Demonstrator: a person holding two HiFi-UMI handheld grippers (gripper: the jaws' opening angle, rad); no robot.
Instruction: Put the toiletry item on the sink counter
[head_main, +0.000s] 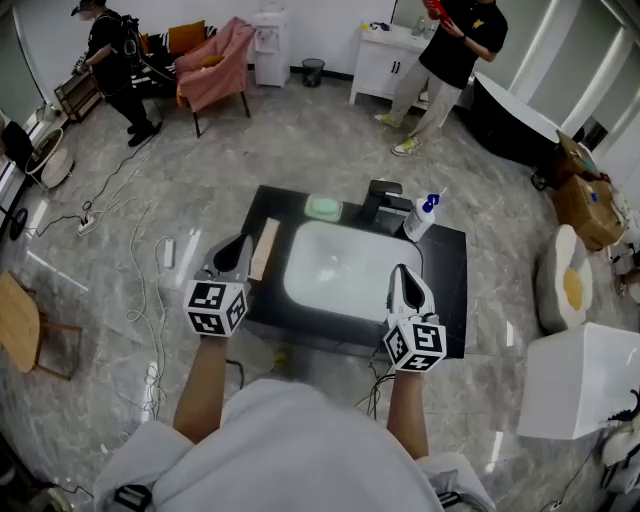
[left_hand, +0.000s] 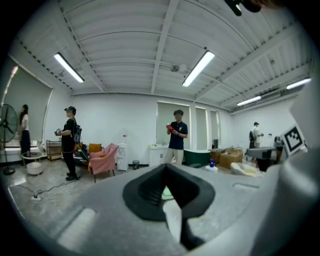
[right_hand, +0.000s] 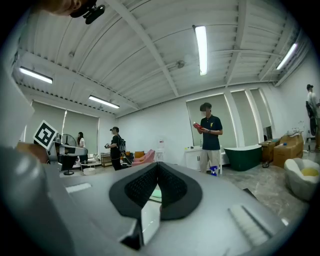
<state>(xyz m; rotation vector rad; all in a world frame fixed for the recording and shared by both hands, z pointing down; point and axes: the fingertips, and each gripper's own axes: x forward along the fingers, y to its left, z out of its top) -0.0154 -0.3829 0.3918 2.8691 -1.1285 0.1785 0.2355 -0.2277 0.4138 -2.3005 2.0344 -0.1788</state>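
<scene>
Left gripper (head_main: 240, 243): jaws together with nothing in them, over the counter's 9 o'clock edge; the left gripper view (left_hand: 166, 168) shows the black pads meeting.
Right gripper (head_main: 401, 272): jaws together and empty, over the basin's 4 o'clock rim; its own view (right_hand: 157, 165) shows the pads meeting.
Sink counter (head_main: 452, 290): black slab around a white basin (head_main: 340, 270), on a grey marbled floor.
Toiletry items: three things lie on the counter, and I cannot tell which one the task means.
Green soap (head_main: 323, 208): pale green and flat, at the basin's 12 o'clock.
Spray bottle (head_main: 422, 217): white with a blue head, upright, at 2 o'clock.
Wooden slat (head_main: 265, 248): light, narrow, lying lengthways at 9 o'clock, just beside the left gripper's tips.
Faucet (head_main: 383, 198): black, at 1 o'clock, between the soap and the bottle.
Surroundings: a person in black (head_main: 455, 50) by a white cabinet (head_main: 385, 60), a second person (head_main: 110, 60), a pink armchair (head_main: 215, 65), cables (head_main: 140, 290) on the floor at 9 o'clock.
</scene>
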